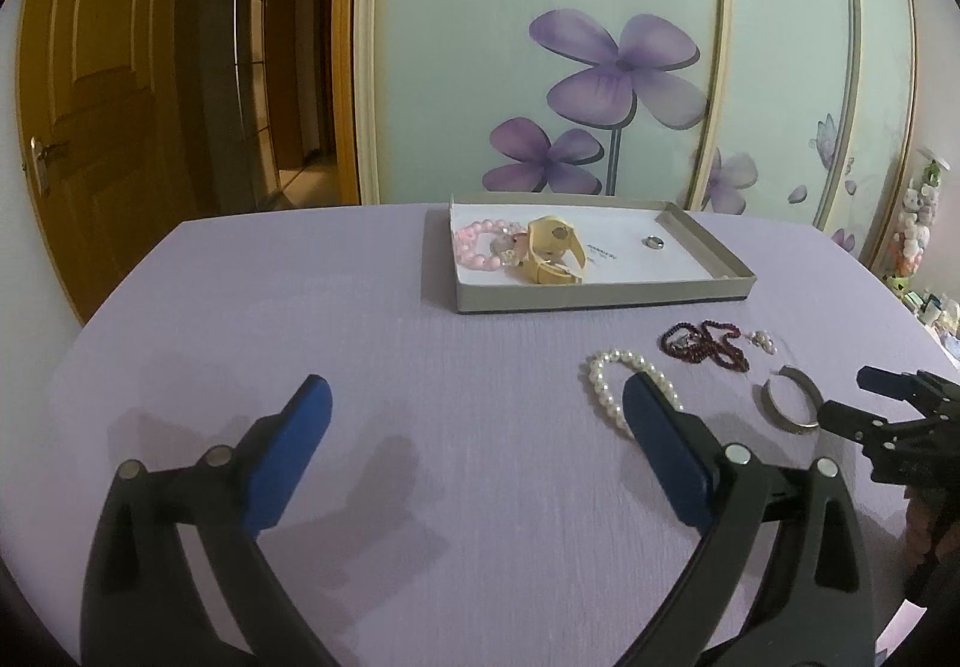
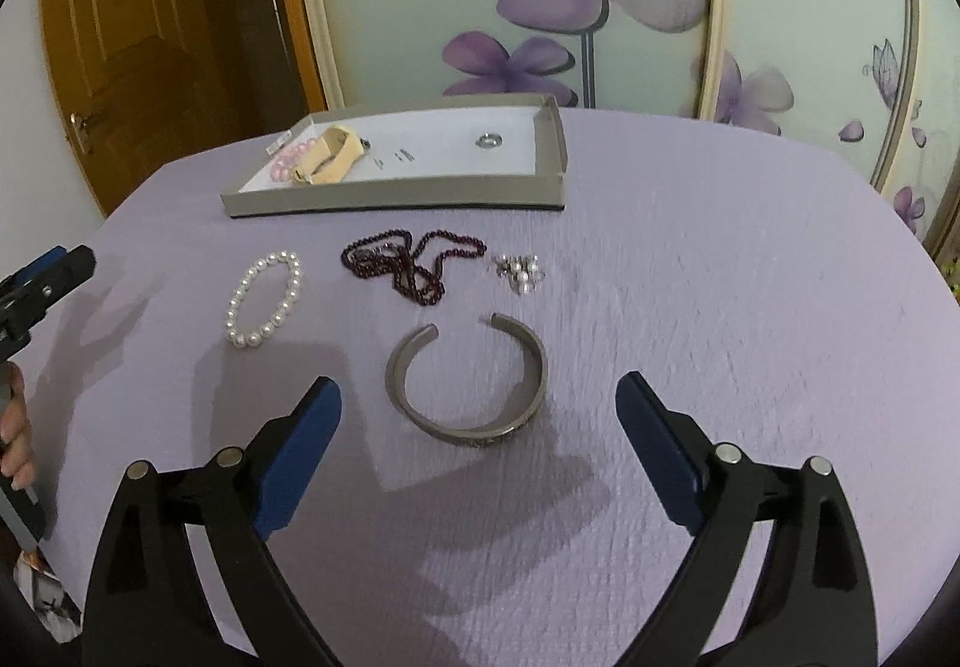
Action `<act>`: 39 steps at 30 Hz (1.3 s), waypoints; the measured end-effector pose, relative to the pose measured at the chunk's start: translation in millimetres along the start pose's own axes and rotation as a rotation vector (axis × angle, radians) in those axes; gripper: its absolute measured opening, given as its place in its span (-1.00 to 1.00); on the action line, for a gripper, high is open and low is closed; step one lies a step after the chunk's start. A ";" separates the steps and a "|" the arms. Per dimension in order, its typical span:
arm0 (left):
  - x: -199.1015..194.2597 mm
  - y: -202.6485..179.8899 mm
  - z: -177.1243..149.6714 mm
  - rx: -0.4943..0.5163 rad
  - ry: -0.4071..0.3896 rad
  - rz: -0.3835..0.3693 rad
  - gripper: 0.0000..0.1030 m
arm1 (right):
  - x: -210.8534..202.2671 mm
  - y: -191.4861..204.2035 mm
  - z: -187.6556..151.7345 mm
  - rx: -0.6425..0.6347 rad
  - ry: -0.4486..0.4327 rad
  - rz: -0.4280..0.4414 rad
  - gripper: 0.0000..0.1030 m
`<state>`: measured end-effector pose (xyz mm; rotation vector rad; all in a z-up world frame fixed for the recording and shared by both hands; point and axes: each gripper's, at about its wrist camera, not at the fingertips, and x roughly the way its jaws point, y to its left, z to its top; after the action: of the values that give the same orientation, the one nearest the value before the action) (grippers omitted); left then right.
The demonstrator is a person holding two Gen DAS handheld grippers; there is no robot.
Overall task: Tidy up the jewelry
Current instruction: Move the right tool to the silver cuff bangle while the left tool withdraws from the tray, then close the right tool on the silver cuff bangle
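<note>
We are holding the right hand-held gripper [image 2: 479, 397] wide open, its fingers flanking the silver cuff bangle [image 2: 467, 374] just ahead.

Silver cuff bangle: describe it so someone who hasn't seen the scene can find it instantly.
Start at the grey tray on the lilac tablecloth; loose jewelry lies in front of it. Nearest the open right gripper, in front of the dark red bead necklace, lies the silver cuff bangle. It is the only rigid metal band there, an open C whose gap faces the tray, unlike the beaded white pearl bracelet to its left.
</note>
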<state>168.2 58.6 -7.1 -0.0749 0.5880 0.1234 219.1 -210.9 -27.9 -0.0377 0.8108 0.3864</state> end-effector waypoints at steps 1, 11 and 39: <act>-0.4 -0.3 -0.4 0.001 0.000 0.000 0.90 | 2.4 0.7 0.1 -0.003 0.009 -0.001 0.83; 3.2 -3.0 -5.1 0.009 0.017 -0.008 0.90 | 30.0 0.5 1.3 -0.035 0.125 -0.032 0.83; 23.1 -15.8 -8.2 0.014 0.077 -0.036 0.90 | 16.9 -5.6 11.4 0.030 0.060 -0.005 0.34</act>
<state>185.0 44.3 -26.2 -0.0764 0.6637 0.0816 239.5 -208.7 -32.7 -0.0236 0.8759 0.3696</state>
